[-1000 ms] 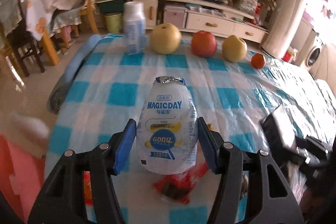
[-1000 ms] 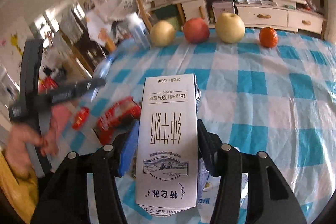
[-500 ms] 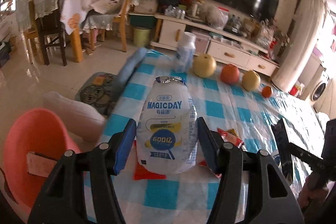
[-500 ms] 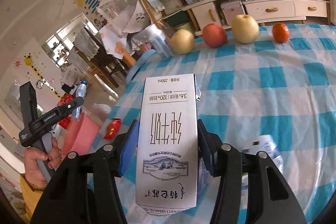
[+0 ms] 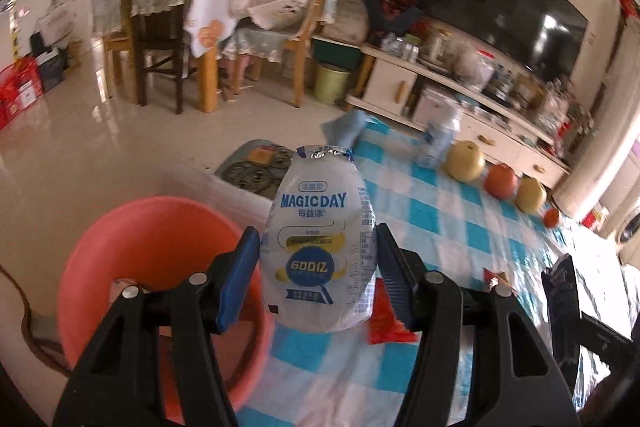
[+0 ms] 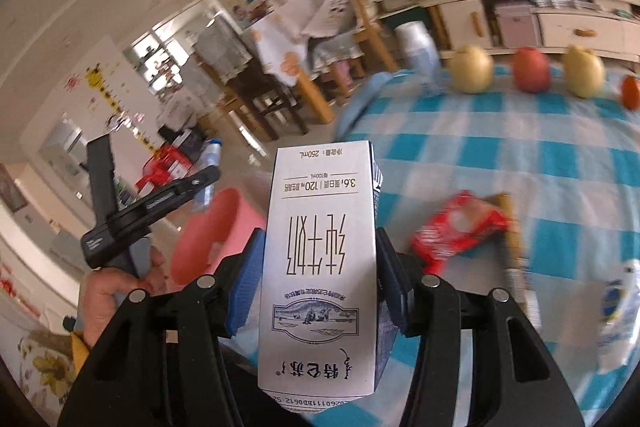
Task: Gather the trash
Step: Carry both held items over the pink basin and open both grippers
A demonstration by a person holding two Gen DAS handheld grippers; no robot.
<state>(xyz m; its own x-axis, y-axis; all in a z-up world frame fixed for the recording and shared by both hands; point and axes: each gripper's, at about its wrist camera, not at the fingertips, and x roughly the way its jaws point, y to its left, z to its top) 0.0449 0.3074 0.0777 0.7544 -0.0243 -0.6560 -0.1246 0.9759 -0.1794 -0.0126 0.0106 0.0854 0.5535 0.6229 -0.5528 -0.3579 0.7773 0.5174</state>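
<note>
Between the blue pads of the left gripper, low in the middle of the frame, a white drink bottle is pinched and stands tall with its foil top pointing up, beside a pink bin on the shiny floor. The right gripper squeezes a white milk carton, long side up and down, its print upside down. A blue-checked table fills the right with blurry fruit and a red wrapper; the carton's bottom is cut off.
</note>
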